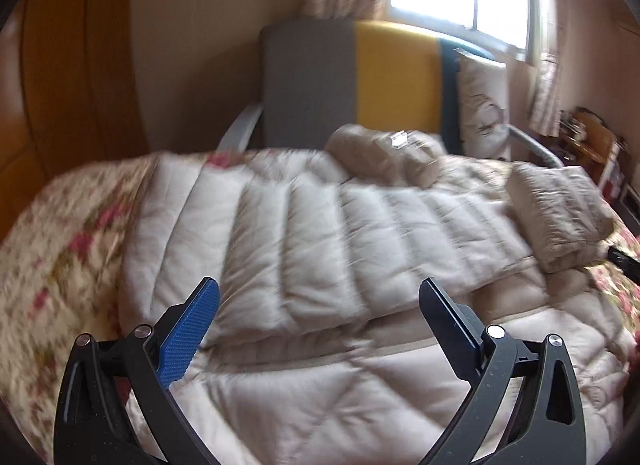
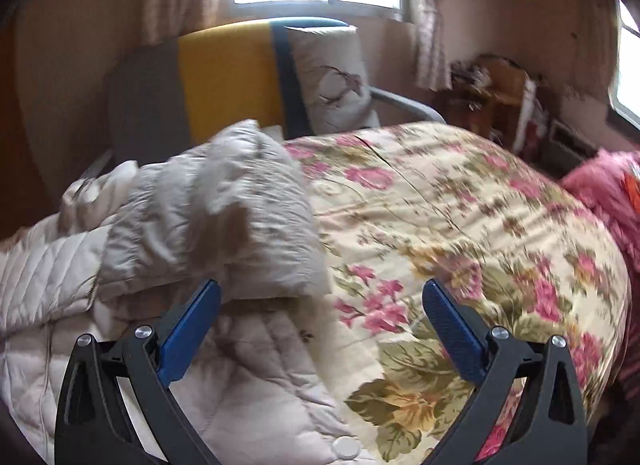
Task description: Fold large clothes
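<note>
A large cream quilted down coat (image 1: 320, 249) lies spread across the bed, one part folded over its middle. Its cuffed sleeve end (image 1: 560, 213) lies at the right, and a bunched beige part (image 1: 384, 153) lies at the far side. My left gripper (image 1: 320, 305) is open and empty just above the coat's near edge. In the right wrist view the coat (image 2: 200, 217) fills the left side, its puffy fold raised. My right gripper (image 2: 320, 305) is open and empty, over the coat's edge and the floral bedspread (image 2: 460, 225). A white button (image 2: 345, 447) shows at the bottom.
A chair with a grey and yellow back (image 1: 348, 77) stands beyond the bed under a window, a white pillow (image 1: 482, 101) on it. A wooden wardrobe (image 1: 60, 85) is at the left. A cluttered wooden stand (image 2: 496, 97) and a pink cushion (image 2: 608, 189) are at the right.
</note>
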`<state>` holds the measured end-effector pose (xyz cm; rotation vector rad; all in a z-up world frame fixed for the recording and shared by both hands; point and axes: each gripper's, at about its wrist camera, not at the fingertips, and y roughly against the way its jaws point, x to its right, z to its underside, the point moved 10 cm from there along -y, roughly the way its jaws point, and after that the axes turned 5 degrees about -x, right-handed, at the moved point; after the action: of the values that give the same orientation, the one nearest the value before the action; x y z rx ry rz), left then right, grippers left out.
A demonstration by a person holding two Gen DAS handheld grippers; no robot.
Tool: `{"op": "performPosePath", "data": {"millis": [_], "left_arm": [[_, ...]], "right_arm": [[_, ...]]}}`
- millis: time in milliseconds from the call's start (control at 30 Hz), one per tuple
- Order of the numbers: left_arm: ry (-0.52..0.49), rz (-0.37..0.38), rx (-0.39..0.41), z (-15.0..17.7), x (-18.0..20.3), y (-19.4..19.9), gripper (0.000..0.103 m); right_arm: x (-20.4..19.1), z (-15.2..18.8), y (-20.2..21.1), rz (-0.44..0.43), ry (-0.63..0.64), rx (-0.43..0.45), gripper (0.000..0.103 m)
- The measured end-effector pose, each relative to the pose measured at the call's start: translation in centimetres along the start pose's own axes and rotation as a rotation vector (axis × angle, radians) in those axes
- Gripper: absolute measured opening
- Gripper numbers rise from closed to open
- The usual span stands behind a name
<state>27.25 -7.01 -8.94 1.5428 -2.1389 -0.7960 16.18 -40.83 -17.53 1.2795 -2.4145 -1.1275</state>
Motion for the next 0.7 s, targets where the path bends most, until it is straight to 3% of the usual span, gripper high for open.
{"op": "performPosePath", "data": {"millis": [167, 300, 433, 533, 700], "left_arm": [[-0.318, 0.053, 0.098, -2.8, 10.1, 3.3, 0.099], [-0.531, 0.113, 0.101, -2.4, 18.5, 3.0, 0.099], [-0.651, 0.151, 0.069, -1.5, 24.6, 0.7, 0.099], [-0.677, 0.176, 0.058, -1.6, 27.1, -0.7, 0.099], [-0.722, 0.146, 0.066, -2.4, 29.9, -3.1, 0.097]], "right_arm": [[2.7, 1.0, -2.0, -0.123, -0.155, -0.107, 0.101], [3.4, 1.8, -2.4, -0.196, -0.241, -0.118, 0.101], [4.2, 1.9, -1.7, -0.209, -0.284, -0.076, 0.101], [4.5, 1.9, -1.0, -0.207, -0.316, -0.045, 0.101], [4.8, 1.8, -0.8, -0.211, -0.336, -0.026, 0.1]]}}
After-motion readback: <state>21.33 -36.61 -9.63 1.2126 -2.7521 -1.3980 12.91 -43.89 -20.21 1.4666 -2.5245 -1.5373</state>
